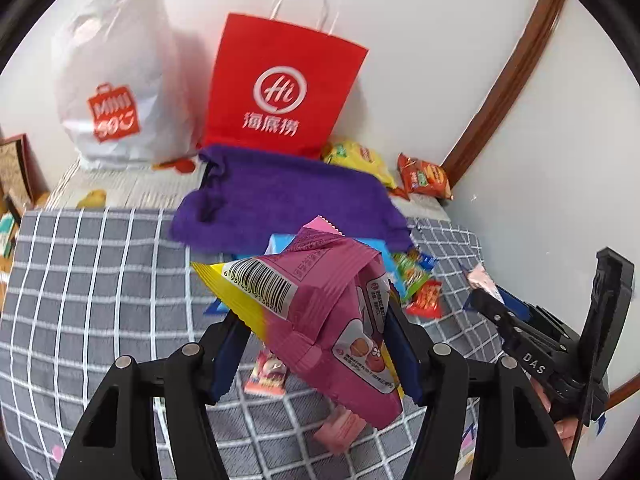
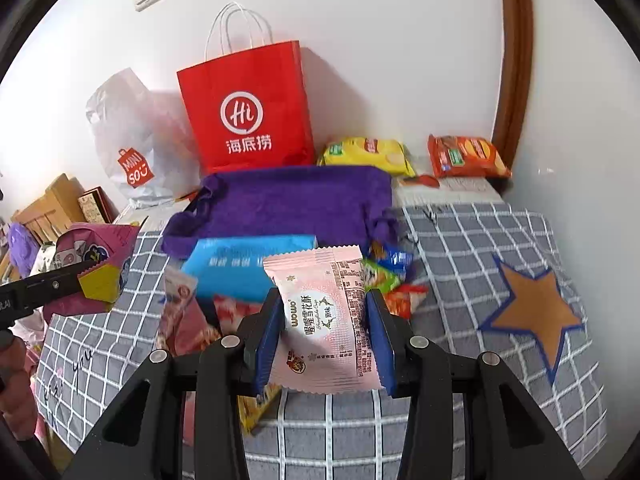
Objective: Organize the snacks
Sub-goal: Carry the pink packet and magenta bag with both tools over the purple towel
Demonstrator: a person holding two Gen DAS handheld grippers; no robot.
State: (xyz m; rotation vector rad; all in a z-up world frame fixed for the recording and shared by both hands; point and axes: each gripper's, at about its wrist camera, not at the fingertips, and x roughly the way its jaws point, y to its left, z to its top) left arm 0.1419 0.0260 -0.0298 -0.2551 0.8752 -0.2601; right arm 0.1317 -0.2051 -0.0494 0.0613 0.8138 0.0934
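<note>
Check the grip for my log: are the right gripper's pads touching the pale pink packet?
Touching. The right wrist view shows both blue pads of the right gripper pressed against the pale pink packet, which hangs clear of the cloth.

We see our left gripper at the lower centre: black angular arms, silver round pivot screws, blue ridged pads. Our right gripper, lower centre, looks the same; at the left view's right edge it bears white "DAS" lettering.
</note>
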